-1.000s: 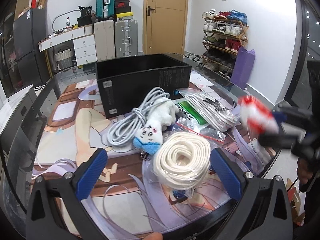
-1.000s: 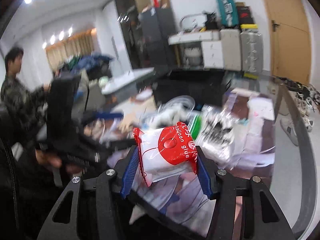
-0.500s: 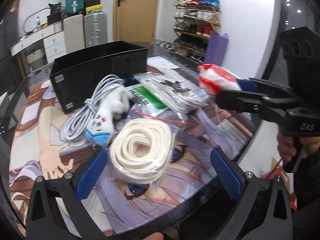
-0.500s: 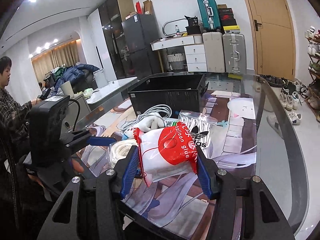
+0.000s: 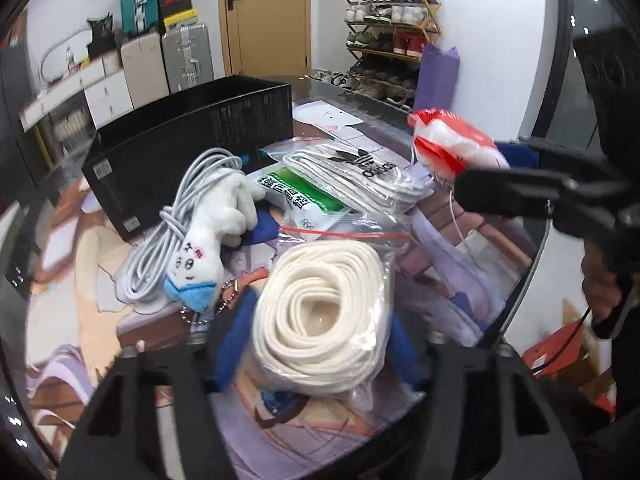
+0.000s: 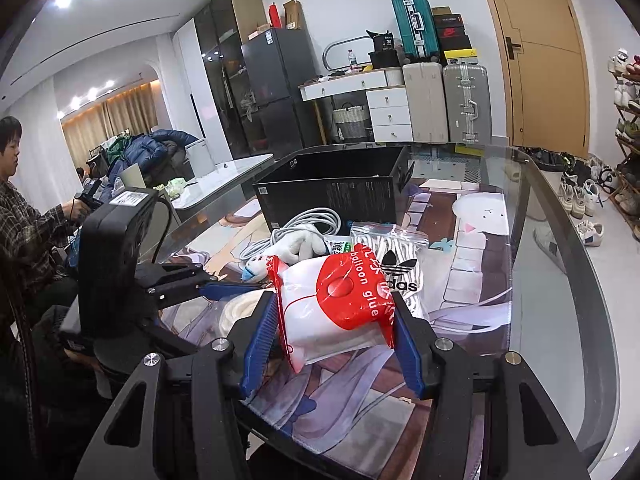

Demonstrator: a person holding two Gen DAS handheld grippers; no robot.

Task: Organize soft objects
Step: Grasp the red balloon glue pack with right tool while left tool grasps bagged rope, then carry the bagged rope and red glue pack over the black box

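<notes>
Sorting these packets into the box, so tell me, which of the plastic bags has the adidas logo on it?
The clear zip bag of white laces, lying near the black box; the rope coil bag and the red balloon glue packet lack that logo.

Left wrist camera is looking from low and close at the table's near edge toward the tan door. Right wrist camera is facing from the table's right side toward the dark fridge. Both views are sharing the open black cardboard box.
</notes>
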